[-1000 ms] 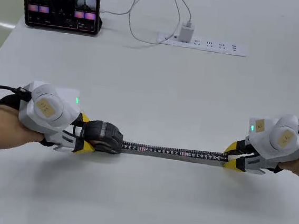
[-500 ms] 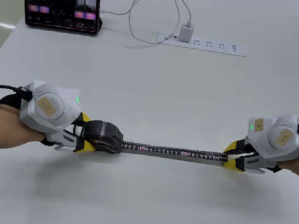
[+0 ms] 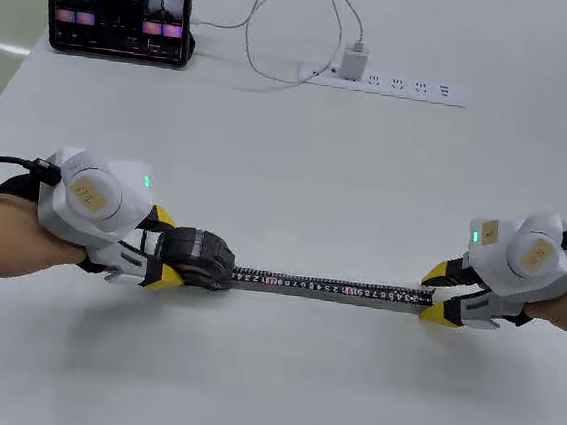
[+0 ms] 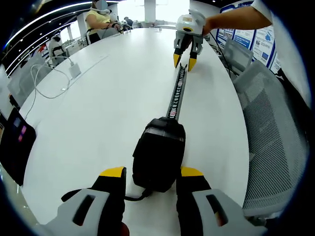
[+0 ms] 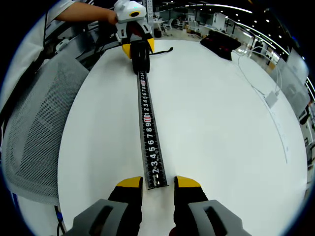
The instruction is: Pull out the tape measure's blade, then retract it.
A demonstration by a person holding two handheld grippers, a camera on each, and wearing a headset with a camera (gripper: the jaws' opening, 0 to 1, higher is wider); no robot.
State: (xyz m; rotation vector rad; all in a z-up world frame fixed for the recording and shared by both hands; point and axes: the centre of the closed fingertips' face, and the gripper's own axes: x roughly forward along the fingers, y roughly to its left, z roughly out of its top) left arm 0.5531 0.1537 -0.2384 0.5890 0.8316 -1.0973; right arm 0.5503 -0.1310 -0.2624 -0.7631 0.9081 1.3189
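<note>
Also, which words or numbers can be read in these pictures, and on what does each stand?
"2 3 4 5 6 7 8 9": on the tape measure's blade, right gripper view.
Red mark after the 9: blurred.
Tan stickers on left gripper and right gripper, tablet screen, wall posters: too small or blurred to read.

The right gripper (image 5: 158, 183) has its yellow-tipped jaws parted, and the blade (image 5: 147, 123) ends right between them with a sliver of white table (image 5: 211, 123) showing on either side of its tip. Straight ahead of the jaws the blade runs flat, numbers up, to the dark tape measure (image 5: 141, 58), which sits gripped between the yellow tips of the left gripper (image 5: 138, 48). Off to the jaws' left, a grey mesh chair (image 5: 34, 128) sits past the table edge.
</note>
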